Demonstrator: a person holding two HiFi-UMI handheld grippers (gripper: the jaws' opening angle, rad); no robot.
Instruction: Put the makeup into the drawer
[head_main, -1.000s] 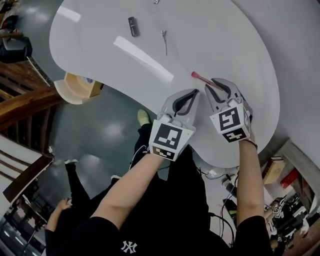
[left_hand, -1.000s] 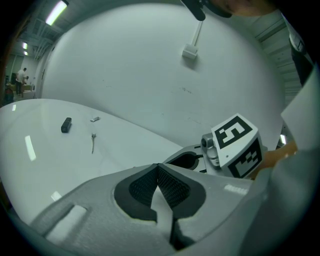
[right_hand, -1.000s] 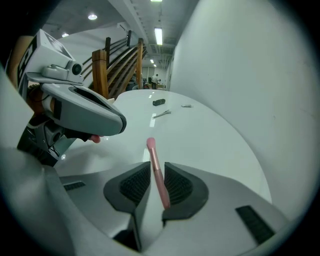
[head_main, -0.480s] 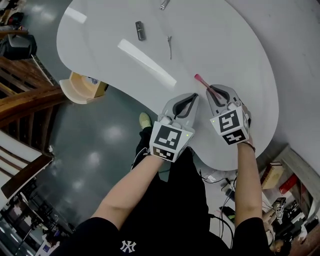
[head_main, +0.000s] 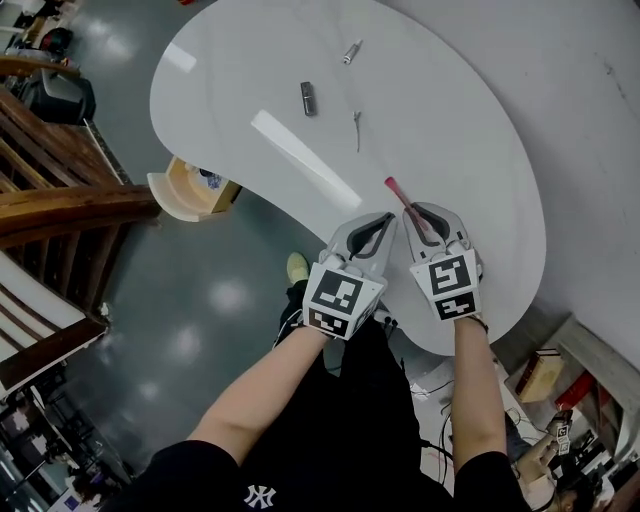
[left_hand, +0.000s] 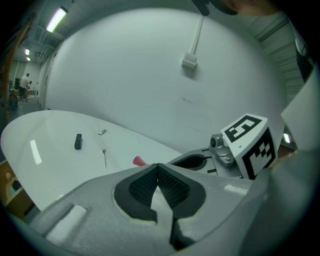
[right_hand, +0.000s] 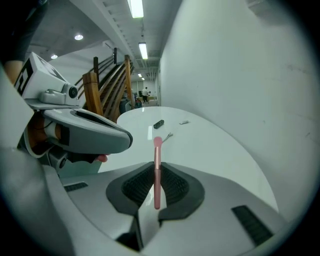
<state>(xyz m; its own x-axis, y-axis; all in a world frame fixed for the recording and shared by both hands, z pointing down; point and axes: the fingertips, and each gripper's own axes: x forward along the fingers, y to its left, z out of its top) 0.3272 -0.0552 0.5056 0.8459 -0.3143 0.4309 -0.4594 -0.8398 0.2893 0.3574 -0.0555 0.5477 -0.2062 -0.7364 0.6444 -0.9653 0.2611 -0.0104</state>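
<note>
My right gripper (right_hand: 156, 175) pinches the thin pink brush (right_hand: 157, 150) near its tail, head well ahead of the jaws, so a swing could pivot it loose; my left gripper (left_hand: 158, 176) is clenched empty.

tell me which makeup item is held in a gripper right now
The pink brush, clamped by the right gripper. The dark tube, small silver tube and thin metal tool all lie loose on the white table.

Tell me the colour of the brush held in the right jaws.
Pink; the brush shows best in the right gripper view.
</note>
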